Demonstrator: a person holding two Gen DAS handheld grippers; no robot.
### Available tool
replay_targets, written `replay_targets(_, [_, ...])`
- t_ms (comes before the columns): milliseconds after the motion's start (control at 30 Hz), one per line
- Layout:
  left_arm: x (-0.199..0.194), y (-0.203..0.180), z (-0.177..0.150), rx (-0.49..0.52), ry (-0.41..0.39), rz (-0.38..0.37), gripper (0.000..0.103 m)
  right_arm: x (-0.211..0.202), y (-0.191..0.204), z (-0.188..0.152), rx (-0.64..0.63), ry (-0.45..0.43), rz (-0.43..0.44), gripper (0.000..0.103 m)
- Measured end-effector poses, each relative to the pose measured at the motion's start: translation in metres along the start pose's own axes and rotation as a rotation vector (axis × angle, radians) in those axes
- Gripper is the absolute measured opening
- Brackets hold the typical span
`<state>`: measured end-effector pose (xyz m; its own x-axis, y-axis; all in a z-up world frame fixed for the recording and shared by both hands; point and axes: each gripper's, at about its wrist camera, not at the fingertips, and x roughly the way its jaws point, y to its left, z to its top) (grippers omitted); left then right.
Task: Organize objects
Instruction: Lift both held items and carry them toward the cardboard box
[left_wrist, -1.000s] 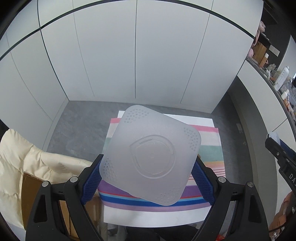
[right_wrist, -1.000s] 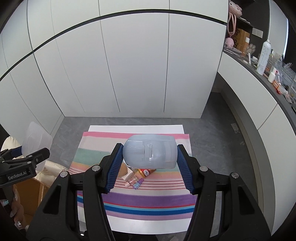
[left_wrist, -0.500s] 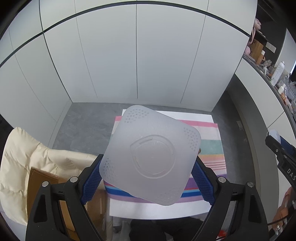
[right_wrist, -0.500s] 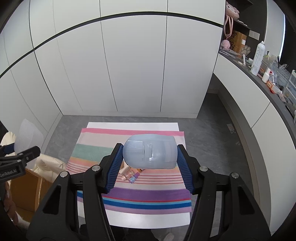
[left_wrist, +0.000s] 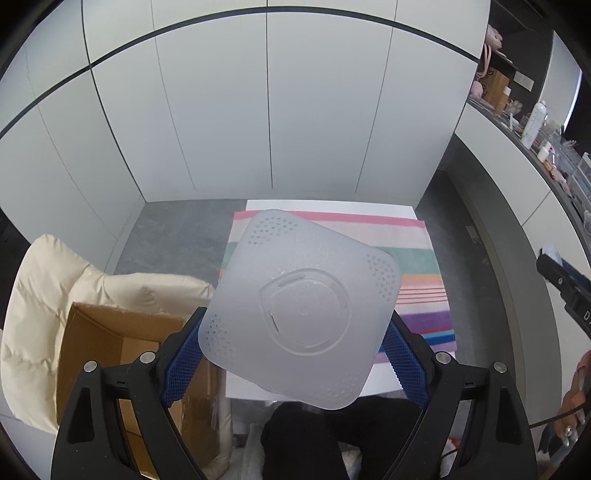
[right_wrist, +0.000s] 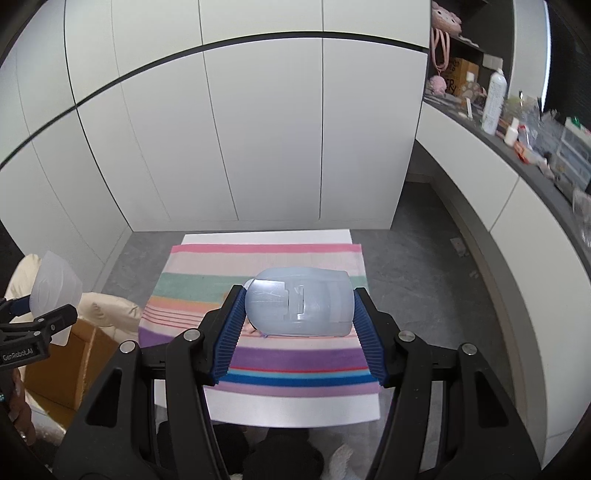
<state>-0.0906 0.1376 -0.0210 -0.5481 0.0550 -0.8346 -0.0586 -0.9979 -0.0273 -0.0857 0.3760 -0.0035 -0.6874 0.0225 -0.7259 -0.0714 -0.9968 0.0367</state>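
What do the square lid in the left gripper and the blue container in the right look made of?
Square perforated lid: likely frosted translucent plastic or silicone, matte; the striped cloth shows faintly through it. Pale blue container: seemingly semi-clear rigid plastic, glossy, with moulded ridges and soft highlights.

White cabinet doors (right_wrist: 258, 140) lined the back wall above a grey floor (right_wrist: 417, 258). A cluttered dark counter (right_wrist: 535, 162) curved along the right. A cream chair (left_wrist: 55, 295) stood at left.
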Motion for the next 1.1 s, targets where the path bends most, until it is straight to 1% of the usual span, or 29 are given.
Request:
replay_targets(167, [-0.023,0.008,-0.027,-0.019,-0.008,-0.028,0.09,-0.023,-0.004,-0.029,0.011,-0.013,0.007,0.06])
replay_targets(233, [-0.027,0.01,-0.038,-0.024,0.002,-0.042,0.09,-0.031,-0.004,-0.041,0.004,-0.016,0.004,0.06])
replay_targets(333, [-0.03,0.012,-0.058,-0.031,0.01,-0.04,0.09,-0.041,-0.005,-0.058,-0.001,-0.01,0.007,0.06])
replay_targets(467, [-0.033,0.016,-0.08,-0.036,0.017,-0.023,0.09,-0.048,-0.006,-0.085,-0.008,0.023,0.018,0.06])
replay_targets(567, [-0.037,0.017,-0.096,-0.03,-0.01,0.032,0.09,-0.049,-0.007,-0.108,-0.015,0.062,0.036,0.06])
replay_targets(633, [-0.039,0.019,-0.108,-0.03,-0.01,0.06,0.09,-0.05,-0.01,-0.123,-0.02,0.083,0.032,0.06])
replay_targets(800, [-0.043,0.025,-0.123,-0.046,0.008,0.053,0.09,-0.06,-0.016,-0.154,-0.028,0.12,0.023,0.06])
replay_targets(933, [-0.048,0.025,-0.125,-0.034,-0.011,0.061,0.09,-0.061,-0.021,-0.159,-0.022,0.133,0.021,0.06])
replay_targets(1100, [-0.044,0.031,-0.124,-0.046,0.003,0.06,0.09,-0.057,-0.016,-0.155,-0.022,0.132,0.013,0.06])
